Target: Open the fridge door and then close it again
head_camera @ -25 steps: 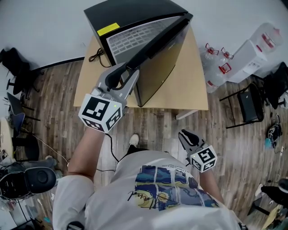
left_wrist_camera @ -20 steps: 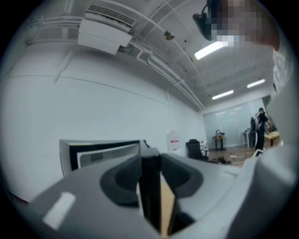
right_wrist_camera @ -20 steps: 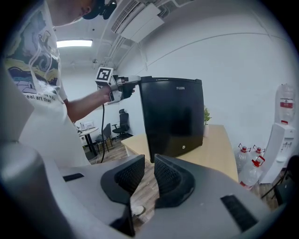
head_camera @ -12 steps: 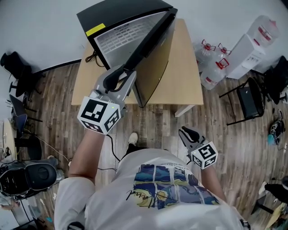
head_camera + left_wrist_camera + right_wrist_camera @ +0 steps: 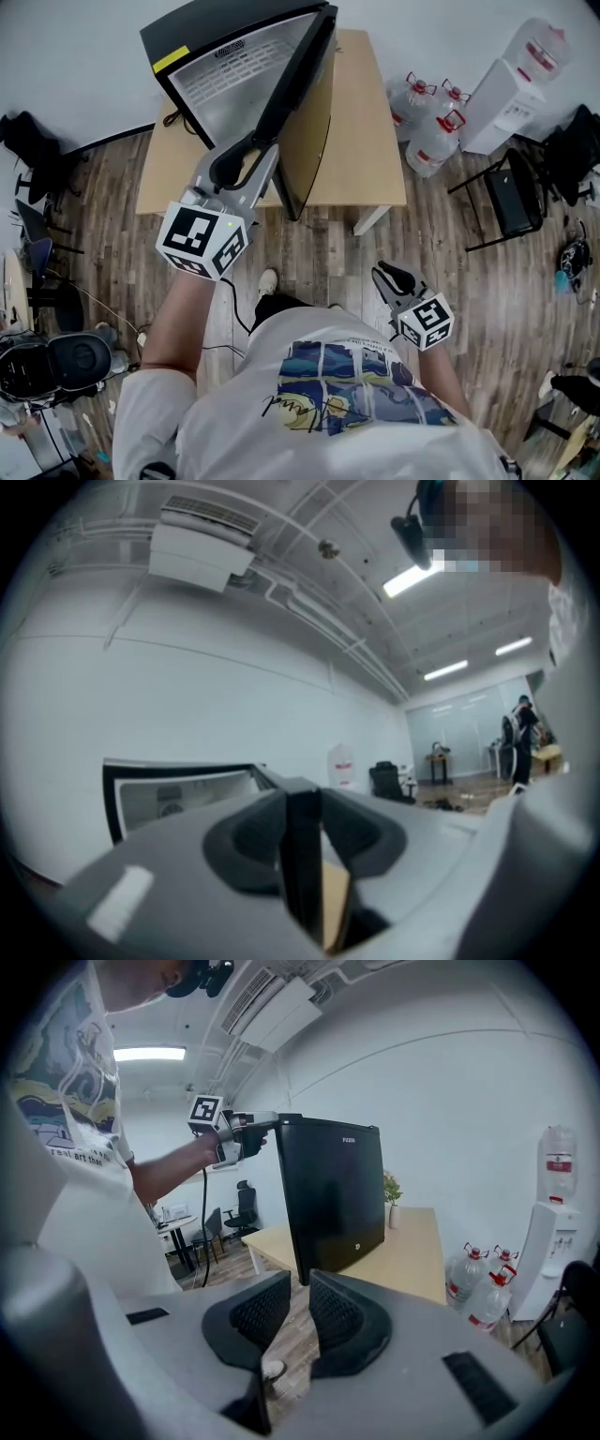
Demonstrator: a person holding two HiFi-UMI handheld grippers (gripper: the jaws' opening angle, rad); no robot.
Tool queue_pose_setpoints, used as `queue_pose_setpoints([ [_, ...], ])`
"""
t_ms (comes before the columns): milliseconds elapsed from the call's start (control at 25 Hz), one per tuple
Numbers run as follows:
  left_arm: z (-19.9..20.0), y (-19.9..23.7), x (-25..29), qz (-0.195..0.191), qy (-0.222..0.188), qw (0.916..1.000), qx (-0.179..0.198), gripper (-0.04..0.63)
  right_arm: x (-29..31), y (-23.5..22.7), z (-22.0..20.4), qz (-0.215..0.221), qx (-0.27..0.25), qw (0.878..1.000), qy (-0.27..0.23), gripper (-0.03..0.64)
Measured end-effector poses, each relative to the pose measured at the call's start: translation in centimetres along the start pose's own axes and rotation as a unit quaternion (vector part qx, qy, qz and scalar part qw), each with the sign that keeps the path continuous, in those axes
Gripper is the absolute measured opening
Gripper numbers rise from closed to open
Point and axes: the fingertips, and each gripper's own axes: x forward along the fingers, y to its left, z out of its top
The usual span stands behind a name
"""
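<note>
Partly, open fridge door (image 5: pixel 314 131) masks fridge body (image 5: pixel 216 23).

The fridge (image 5: pixel 234 23) is black with a yellow sticker (image 5: pixel 172 60), the table (image 5: pixel 361 141) tan, the floor (image 5: pixel 309 253) grey-brown wood-grain, the 2 jugs (image 5: pixel 433 136) red-capped.

I count one fridge (image 5: pixel 192 42) with one door (image 5: pixel 302 89), and one table (image 5: pixel 367 141). There are two grippers: one left gripper (image 5: pixel 255 148) and one right gripper (image 5: pixel 387 278). I see three water bottles (image 5: pixel 424 150), one water dispenser (image 5: pixel 502 103), one small plant (image 5: pixel 391 1190) and one person (image 5: pixel 328 412).
</note>
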Motion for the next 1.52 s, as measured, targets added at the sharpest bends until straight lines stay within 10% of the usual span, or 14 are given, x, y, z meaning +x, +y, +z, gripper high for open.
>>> queue_pose_setpoints([
  [1520,1.4,-15.9,10.6,-0.073,0.008,0.9968,0.032,0.072,-10.3,-5.1,-4.9,-0.097,0.043,0.994,-0.032,0.054],
])
